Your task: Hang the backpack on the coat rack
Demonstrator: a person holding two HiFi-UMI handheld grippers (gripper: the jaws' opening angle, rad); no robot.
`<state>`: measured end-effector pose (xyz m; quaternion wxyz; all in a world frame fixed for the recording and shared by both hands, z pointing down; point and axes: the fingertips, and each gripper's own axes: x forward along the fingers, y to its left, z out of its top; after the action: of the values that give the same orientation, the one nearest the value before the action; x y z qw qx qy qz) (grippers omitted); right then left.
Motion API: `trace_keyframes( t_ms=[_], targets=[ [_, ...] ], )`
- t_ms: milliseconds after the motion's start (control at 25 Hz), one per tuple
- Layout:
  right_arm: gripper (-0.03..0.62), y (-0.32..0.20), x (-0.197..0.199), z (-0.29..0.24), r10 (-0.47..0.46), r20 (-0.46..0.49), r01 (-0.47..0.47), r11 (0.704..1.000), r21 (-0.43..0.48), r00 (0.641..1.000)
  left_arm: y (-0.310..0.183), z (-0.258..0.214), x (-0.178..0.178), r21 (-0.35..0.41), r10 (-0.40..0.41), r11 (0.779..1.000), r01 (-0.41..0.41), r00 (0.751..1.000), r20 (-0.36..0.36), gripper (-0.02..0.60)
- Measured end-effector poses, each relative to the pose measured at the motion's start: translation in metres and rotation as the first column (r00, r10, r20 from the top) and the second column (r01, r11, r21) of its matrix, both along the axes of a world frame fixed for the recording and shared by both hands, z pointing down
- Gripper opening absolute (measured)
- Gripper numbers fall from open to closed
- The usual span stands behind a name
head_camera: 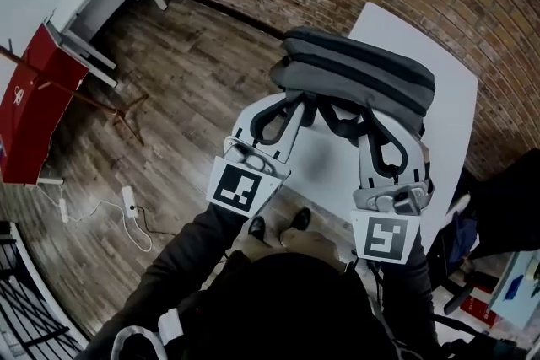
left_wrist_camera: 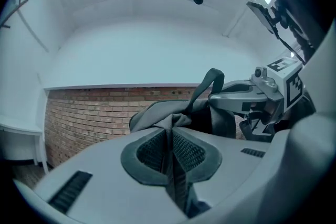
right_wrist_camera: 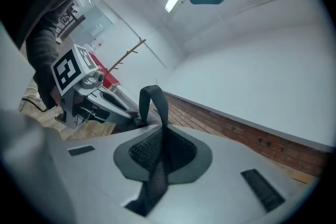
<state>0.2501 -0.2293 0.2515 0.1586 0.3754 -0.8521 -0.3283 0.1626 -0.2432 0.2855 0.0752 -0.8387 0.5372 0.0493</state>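
Grey woven fabric, padded: backpack (head_camera: pixel 359 72), one, soft-sided, slumped into a flattened roll with a darker band along its length. Located in front of the person, over the near corner of the white bench (head_camera: pixel 451 101); contact with the bench top not determinable. Two dark shoulder straps hanging from the underside toward the person.

Left gripper (head_camera: pixel 285 115): closed on the left strap (left_wrist_camera: pixel 177 181), webbing pinched flat between the ribbed pads. Right gripper (right_wrist_camera: pixel 157 139): closed likewise on the right strap (right_wrist_camera: pixel 153 178), with a loop of webbing standing up beyond the jaws.

Handling, as judged: light to moderate in weight, limp, prone to sag and swing under the two grips (no stiff frame apparent). Webbing thin and coarse, unlikely to slip once pinched, though liable to twist. Not fragile. Best purchase for hanging: probably high on a strap, or a top carry loop if present, kept spread for a peg to enter. Neither grip to be released before transfer of the load to a peg.

Destination: wooden coat rack (head_camera: pixel 125 115), well apart at the left, beside a red cloth (head_camera: pixel 34 114).
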Motion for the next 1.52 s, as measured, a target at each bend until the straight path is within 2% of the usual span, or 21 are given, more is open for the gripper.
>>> trace_keyframes(
  t_ms=[80,240,320,400,480,600,680,800,880,1000,1200,1400,1520],
  targets=[
    [0.023,0.004,-0.037,-0.003,-0.074,-0.007,0.074,0.997,0.001,0.997,0.011,-0.003,-0.038,0.013,-0.075,0.997,0.075,0.997,0.013,0.043],
    [0.023,0.022,-0.092,-0.007,-0.202,-0.019,0.202,0.979,0.008,0.979,0.046,0.0,-0.089,-0.014,-0.189,0.982,0.191,0.979,0.072,0.041],
    [0.023,0.038,-0.122,-0.009,-0.27,0.013,0.27,0.963,-0.01,0.963,0.075,0.0,-0.117,-0.037,-0.247,0.967,0.252,0.964,0.098,0.041],
    [0.023,0.056,-0.158,-0.016,-0.332,0.093,0.336,0.942,-0.028,0.939,0.107,-0.007,-0.149,-0.022,-0.322,0.945,0.327,0.939,0.125,0.041],
    [0.021,0.07,-0.197,-0.024,-0.382,0.229,0.406,0.912,-0.067,0.895,0.134,-0.019,-0.184,0.017,-0.41,0.911,0.411,0.903,0.128,0.041],
    [0.021,0.102,-0.251,-0.025,-0.457,0.38,0.538,0.831,-0.141,0.804,0.181,-0.028,-0.232,0.042,-0.515,0.856,0.515,0.841,0.165,0.041],
    [0.021,0.131,-0.285,-0.021,-0.507,0.421,0.615,0.77,-0.171,0.752,0.217,-0.032,-0.261,0.051,-0.575,0.816,0.575,0.802,0.163,0.041],
    [0.021,0.179,-0.332,-0.019,-0.568,0.454,0.696,0.695,-0.181,0.686,0.27,-0.04,-0.305,0.055,-0.665,0.746,0.663,0.742,0.082,0.041],
    [0.021,0.212,-0.359,-0.021,-0.602,0.469,0.734,0.657,-0.17,0.647,0.304,-0.043,-0.33,0.043,-0.71,0.705,0.708,0.703,0.047,0.041],
    [0.021,0.251,-0.394,-0.028,-0.65,0.47,0.778,0.613,-0.14,0.597,0.345,-0.045,-0.36,0.037,-0.75,0.661,0.749,0.659,0.057,0.041],
    [0.021,0.285,-0.436,-0.045,-0.7,0.464,0.813,0.576,-0.083,0.543,0.383,-0.051,-0.395,0.022,-0.79,0.613,0.79,0.612,0.038,0.041],
    [0.021,0.305,-0.469,-0.056,-0.716,0.459,0.822,0.566,-0.06,0.526,0.404,-0.057,-0.427,0.031,-0.8,0.601,0.799,0.6,0.021,0.041],
    [0.021,0.303,-0.483,-0.056,-0.717,0.451,0.823,0.563,-0.074,0.531,0.402,-0.058,-0.441,0.024,-0.804,0.595,0.803,0.595,0.02,0.041]
  ],
)
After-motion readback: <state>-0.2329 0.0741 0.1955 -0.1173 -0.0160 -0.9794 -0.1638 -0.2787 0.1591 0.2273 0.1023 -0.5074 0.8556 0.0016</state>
